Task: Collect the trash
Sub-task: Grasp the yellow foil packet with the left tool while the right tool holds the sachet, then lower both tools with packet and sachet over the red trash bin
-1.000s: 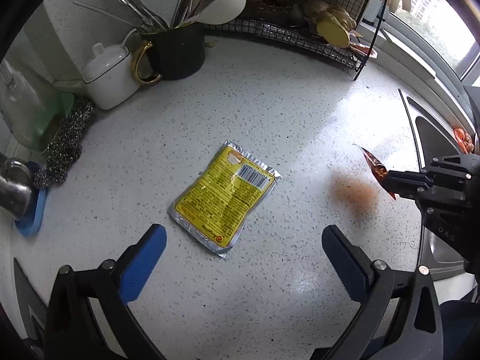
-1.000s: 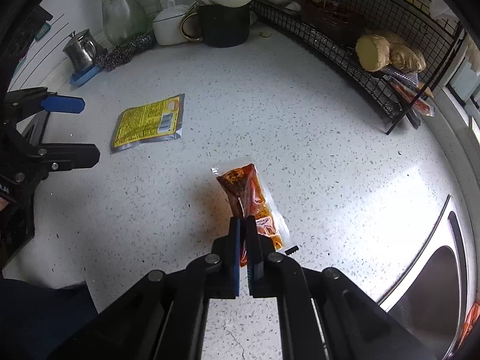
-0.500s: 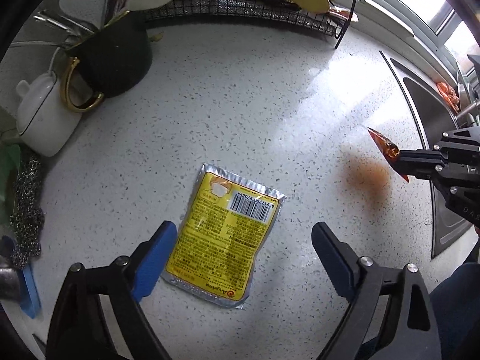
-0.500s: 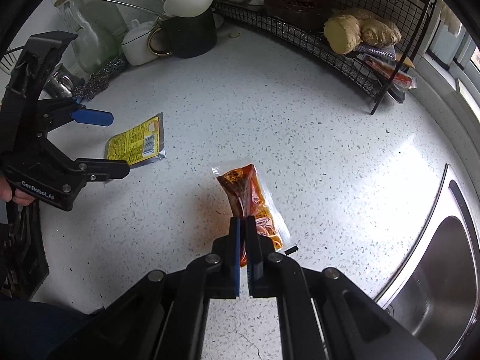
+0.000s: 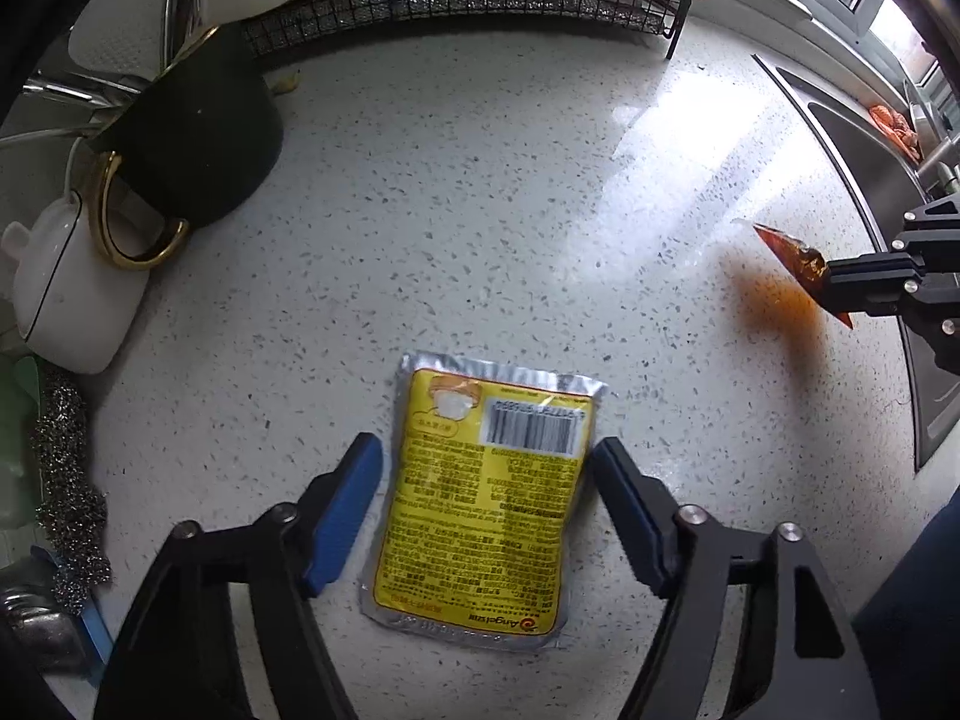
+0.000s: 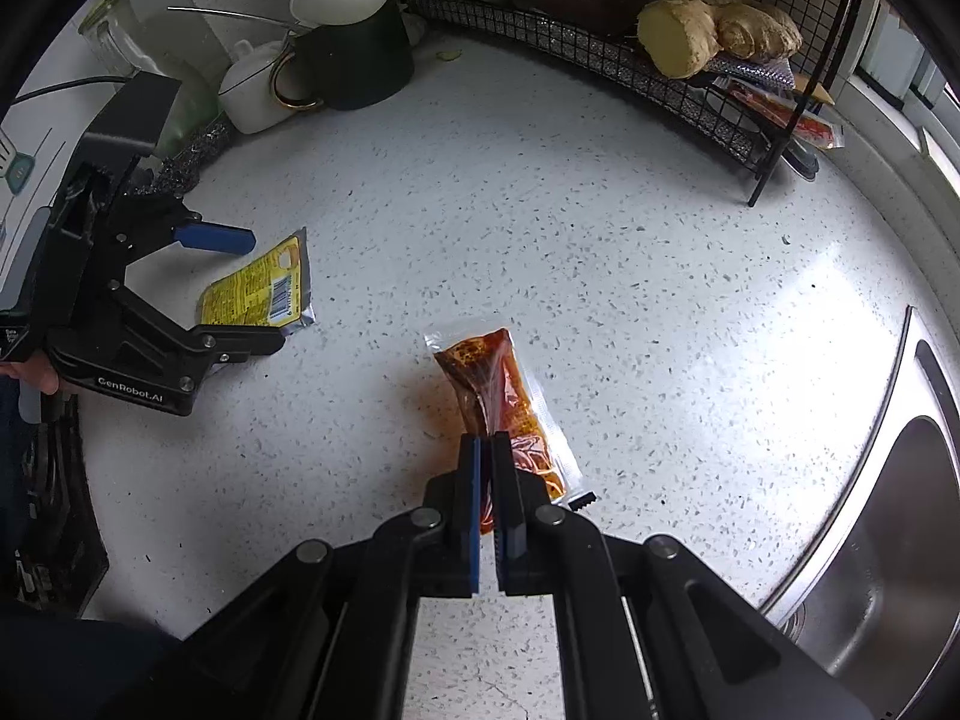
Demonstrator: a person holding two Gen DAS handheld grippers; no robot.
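- Your left gripper (image 5: 486, 474) is closing its jaws astride the yellow packet (image 5: 486, 498), not yet touching its edges.
- Your right gripper (image 6: 487, 450) pinches the red sauce sachet (image 6: 498, 384); bare countertop (image 6: 630, 252) lies ahead.

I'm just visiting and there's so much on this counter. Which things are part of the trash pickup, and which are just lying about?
Part of the job:
- yellow packet, flat on the counter between the left claw's closing jaws
- red sauce sachet, pinched in the right claw

Just lying about:
- black mug of utensils
- white pot
- steel scourer
- ginger on the wire rack
- sink
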